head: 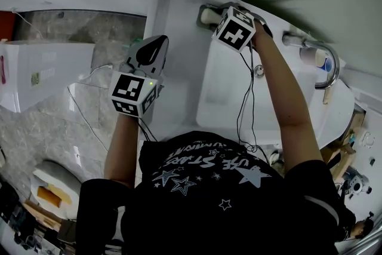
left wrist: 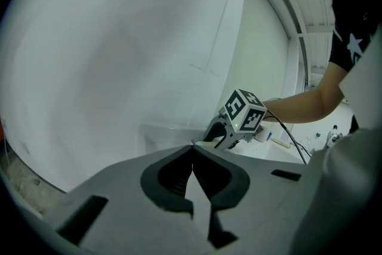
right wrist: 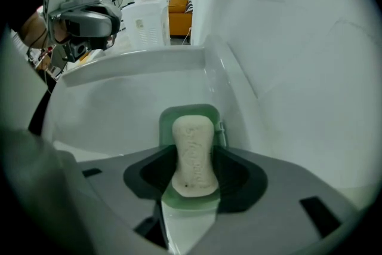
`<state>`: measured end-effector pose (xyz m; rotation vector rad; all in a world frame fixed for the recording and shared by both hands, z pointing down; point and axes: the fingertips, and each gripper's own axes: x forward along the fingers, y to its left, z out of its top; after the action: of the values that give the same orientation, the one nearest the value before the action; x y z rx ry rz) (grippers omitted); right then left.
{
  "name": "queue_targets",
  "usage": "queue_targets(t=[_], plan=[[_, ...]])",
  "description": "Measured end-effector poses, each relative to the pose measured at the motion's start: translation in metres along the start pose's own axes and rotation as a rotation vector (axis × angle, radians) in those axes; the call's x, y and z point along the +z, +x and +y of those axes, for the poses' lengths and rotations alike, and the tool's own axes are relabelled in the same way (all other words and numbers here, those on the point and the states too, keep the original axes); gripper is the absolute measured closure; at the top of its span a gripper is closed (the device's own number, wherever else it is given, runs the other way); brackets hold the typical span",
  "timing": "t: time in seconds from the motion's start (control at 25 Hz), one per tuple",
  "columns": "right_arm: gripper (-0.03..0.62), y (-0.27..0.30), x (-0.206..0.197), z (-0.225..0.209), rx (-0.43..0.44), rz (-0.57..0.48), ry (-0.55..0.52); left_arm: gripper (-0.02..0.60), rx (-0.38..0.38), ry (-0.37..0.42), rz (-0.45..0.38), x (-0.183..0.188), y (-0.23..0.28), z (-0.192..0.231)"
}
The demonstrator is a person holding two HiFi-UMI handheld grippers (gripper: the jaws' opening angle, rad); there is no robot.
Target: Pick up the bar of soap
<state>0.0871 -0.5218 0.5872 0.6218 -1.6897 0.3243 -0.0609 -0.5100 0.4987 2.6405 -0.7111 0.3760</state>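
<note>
The cream bar of soap [right wrist: 194,152] lies lengthwise in a green soap dish [right wrist: 188,113] on the back left corner of the white sink [head: 227,92]. My right gripper [right wrist: 194,171] reaches down over the dish, and its dark pads [right wrist: 230,173] press against both long sides of the bar. In the head view this gripper [head: 209,15] sits at the sink's far corner by the wall, and the soap is mostly hidden under it. My left gripper [head: 160,40] hovers over the counter's left edge, shut with its tips [left wrist: 192,149] together and nothing between them.
A chrome faucet [head: 316,54] stands at the sink's right side. A white wall [right wrist: 286,39] runs close along the dish. A white cabinet [head: 42,68] stands left of the counter. A cable [head: 246,104] hangs from my right gripper across the basin.
</note>
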Motion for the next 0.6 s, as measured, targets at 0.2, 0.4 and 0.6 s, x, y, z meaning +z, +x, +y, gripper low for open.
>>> queue_targets(t=[0.2, 0.4, 0.6], plan=[[0.396, 0.0025, 0.0062, -0.0009, -0.021, 0.022, -0.038, 0.572, -0.017, -0.003, 0.004, -0.0023, 0.0028, -0.0038], [0.399, 0.0022, 0.0081, -0.0006, -0.033, 0.021, -0.064, 0.571, -0.015, -0.002, 0.002, -0.0015, 0.0036, -0.0053], [0.405, -0.0003, 0.0031, 0.0006, -0.08, -0.01, -0.063, 0.572, -0.013, 0.005, 0.002, 0.0003, -0.0007, -0.0082]])
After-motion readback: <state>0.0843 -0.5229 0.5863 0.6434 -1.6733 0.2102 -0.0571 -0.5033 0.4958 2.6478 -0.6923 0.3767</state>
